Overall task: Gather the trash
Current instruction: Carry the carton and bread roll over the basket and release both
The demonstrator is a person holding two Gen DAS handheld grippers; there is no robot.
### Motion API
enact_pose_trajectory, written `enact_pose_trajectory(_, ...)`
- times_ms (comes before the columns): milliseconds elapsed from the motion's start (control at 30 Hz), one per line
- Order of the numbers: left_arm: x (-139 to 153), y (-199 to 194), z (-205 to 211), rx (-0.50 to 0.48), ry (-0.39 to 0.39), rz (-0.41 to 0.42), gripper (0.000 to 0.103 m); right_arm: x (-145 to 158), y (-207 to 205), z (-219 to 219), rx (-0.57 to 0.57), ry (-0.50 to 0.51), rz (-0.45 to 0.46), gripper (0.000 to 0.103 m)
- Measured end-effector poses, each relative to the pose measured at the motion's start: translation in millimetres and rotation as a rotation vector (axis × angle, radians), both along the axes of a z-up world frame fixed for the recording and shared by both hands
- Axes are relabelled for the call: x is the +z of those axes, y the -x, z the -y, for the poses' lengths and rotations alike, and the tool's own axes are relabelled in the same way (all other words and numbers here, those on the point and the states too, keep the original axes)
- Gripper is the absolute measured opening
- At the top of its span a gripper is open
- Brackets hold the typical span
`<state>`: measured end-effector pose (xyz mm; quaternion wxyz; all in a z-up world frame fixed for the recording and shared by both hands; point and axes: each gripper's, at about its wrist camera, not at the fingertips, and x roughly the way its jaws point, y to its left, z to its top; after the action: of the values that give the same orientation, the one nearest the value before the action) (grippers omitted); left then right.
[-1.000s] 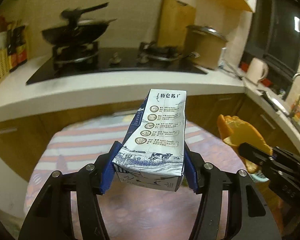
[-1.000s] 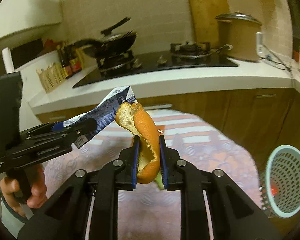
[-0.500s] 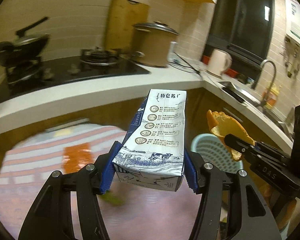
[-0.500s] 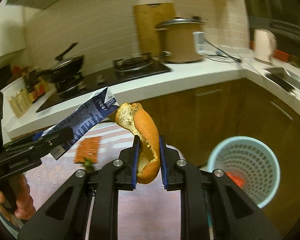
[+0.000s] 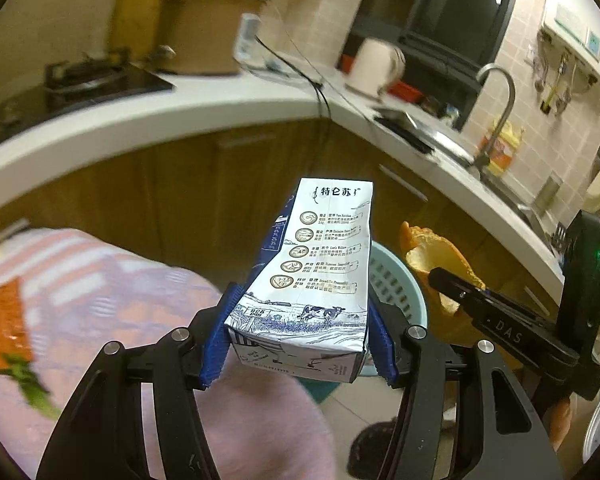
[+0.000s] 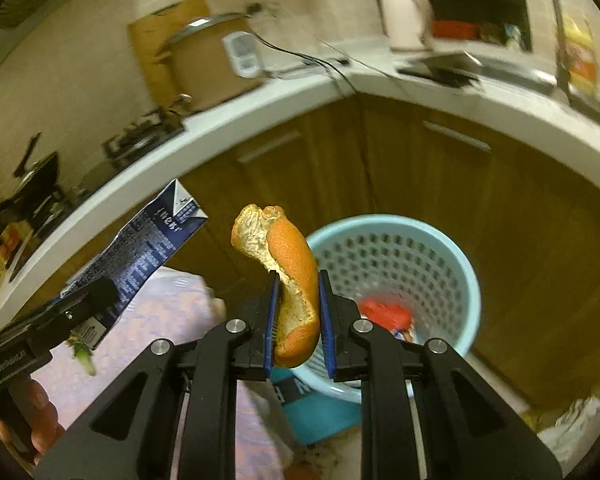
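I've swung both loads off the tabletop (image 5: 100, 280): left jaws pinching the carton (image 5: 314, 280), right jaws pinching the peel (image 6: 292, 280). The bin (image 6: 452, 256) now sits just beyond them, so dropping comes next.

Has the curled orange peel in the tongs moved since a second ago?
Yes. The curled orange peel has swung from facing the black stove toward the light blue perforated plastic basket, now just behind it.
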<state>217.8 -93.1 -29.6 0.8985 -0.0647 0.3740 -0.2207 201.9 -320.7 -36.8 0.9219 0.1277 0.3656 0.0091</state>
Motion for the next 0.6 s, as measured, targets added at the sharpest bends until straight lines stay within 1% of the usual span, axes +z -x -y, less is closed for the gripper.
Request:
enact_pose_trajectory(200, -36, -23, 48, -0.046, -0.044, -0.077, 0.056, -38, -13, 34, -0.042, -0.027, -0.105, 0.016)
enact_pose_trajectory(300, -49, -30, 62, -0.060, -0.064, -0.100, 0.056, -51, -18, 44, -0.057, -0.044, -0.139, 0.016)
enact_pose_trajectory(367, -56, -34, 70, -0.068, -0.073, -0.111, 0.056, -58, -22, 49, -0.068, -0.061, -0.156, 0.018)
enact_pose_trajectory(467, -66, -40, 78, -0.089, -0.059, -0.130, 0.057, -67, -28, 54, -0.088, -0.062, -0.178, 0.019)
enact_pose_trajectory(500, -68, -42, 78, -0.087, -0.057, -0.137, 0.058, -72, -31, 57, -0.090, -0.068, -0.192, 0.021)
enact_pose_trajectory(533, -72, -46, 79, -0.080, -0.052, -0.147, 0.066, -78, -34, 60, -0.092, -0.080, -0.211, 0.024)
enact_pose_trajectory(600, -76, -50, 77, -0.065, -0.040, -0.163, 0.071, -86, -38, 67, -0.098, -0.094, -0.233, 0.027)
